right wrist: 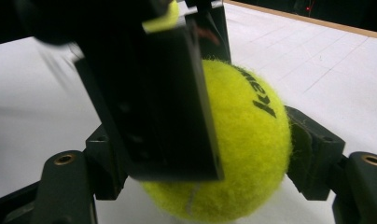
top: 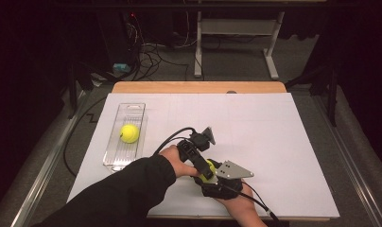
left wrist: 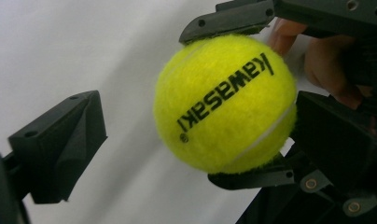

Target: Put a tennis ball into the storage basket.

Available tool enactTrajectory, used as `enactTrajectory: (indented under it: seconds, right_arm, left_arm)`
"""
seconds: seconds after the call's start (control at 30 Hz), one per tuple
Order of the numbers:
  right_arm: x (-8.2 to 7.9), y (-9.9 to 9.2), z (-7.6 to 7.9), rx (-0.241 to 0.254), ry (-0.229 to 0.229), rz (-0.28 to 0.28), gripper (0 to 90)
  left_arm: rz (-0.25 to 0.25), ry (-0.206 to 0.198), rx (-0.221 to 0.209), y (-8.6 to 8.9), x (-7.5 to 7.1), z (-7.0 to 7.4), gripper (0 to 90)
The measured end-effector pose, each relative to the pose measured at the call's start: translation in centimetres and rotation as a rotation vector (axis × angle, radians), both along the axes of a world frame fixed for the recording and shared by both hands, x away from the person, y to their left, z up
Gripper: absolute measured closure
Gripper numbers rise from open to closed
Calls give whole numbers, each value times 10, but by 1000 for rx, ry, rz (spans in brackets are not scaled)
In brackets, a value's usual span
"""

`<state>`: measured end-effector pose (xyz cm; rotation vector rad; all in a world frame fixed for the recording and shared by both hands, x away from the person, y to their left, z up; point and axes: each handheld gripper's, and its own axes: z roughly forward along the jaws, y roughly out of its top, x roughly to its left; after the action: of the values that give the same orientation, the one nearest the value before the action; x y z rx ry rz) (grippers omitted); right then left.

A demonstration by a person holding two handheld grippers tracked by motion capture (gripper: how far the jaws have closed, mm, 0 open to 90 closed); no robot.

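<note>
On the tennis ball (left wrist: 226,102) you can read the brand "kawasaki" in black lower-case letters, upside down in the left gripper view, with a small ® mark after it. In the right gripper view you see only its last letters.

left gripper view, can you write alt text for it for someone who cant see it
A yellow tennis ball printed "kawasaki" is clamped top and bottom by the right claw, with a hand behind it. The left claw is open around the ball, one finger standing well clear of it over the white table.
</note>
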<state>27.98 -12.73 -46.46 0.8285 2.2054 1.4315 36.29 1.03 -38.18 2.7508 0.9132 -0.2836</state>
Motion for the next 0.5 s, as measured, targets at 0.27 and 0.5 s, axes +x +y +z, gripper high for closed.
enactTrajectory:
  seconds: [0.27, 0.5]
  right_arm:
    - [0, 0, 1, 5, -1, -7, 278]
    - [1, 0, 1, 0, -11, -13, 277]
  left_arm:
    - [-12, 30, -27, -2, -1, -3, 188]
    - [-9, 38, -40, -3, -1, -3, 259]
